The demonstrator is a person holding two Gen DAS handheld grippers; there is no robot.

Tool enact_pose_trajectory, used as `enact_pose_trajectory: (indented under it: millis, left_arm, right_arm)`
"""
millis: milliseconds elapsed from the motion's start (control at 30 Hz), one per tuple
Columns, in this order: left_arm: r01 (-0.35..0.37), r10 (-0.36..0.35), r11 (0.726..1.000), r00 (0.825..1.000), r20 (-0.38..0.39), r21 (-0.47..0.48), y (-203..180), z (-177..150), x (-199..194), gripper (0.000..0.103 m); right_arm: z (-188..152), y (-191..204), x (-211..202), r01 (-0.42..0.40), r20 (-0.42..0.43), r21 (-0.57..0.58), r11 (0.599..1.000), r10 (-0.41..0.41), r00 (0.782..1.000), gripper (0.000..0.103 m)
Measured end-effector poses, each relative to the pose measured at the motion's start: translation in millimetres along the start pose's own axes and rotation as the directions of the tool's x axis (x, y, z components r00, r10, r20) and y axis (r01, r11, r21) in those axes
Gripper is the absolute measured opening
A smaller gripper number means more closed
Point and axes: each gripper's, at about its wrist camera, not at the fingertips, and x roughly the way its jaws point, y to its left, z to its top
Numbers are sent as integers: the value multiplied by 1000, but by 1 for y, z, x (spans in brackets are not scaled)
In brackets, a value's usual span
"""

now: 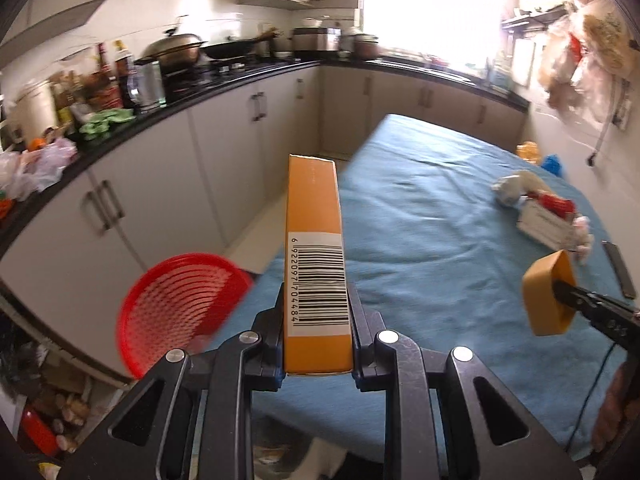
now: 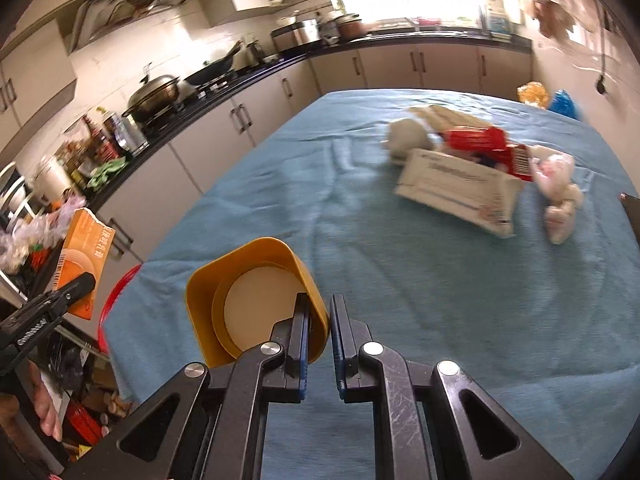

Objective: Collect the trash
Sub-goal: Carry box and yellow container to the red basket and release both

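Above the near-left corner of the blue-covered table (image 1: 420, 208), left gripper (image 1: 316, 320) has its jaws clamped on a slim orange box (image 1: 314, 248), barcode side up. Red slotted basket (image 1: 176, 308) sits just off that table corner, lower down. Right gripper (image 2: 320, 332) jaws pinch the wall of a yellow tub (image 2: 256, 280) over the table's near edge. More trash, a white carton (image 2: 456, 188), red packet (image 2: 484, 144) and crumpled wrappers, lies toward the table's far right.
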Motion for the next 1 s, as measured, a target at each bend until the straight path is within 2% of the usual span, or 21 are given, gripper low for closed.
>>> enact_pose_trajectory:
  millis: [167,467,1000]
  left_arm:
    - [-93,93,995,996,5,-31,35,-10,0,23]
    - [-180,180,979,984,-4,-101,89,-21,4,23]
    - [-211,202,939,977,-64,-272,190,-25,37,23]
  right_arm:
    - [-1,35,11,-32,-18,-52,998,31,999,11]
    - [0,98,31,-88,-49,-144,986,82,995,11]
    - [15,234,94,-216,-134,-303,928,183,974,12]
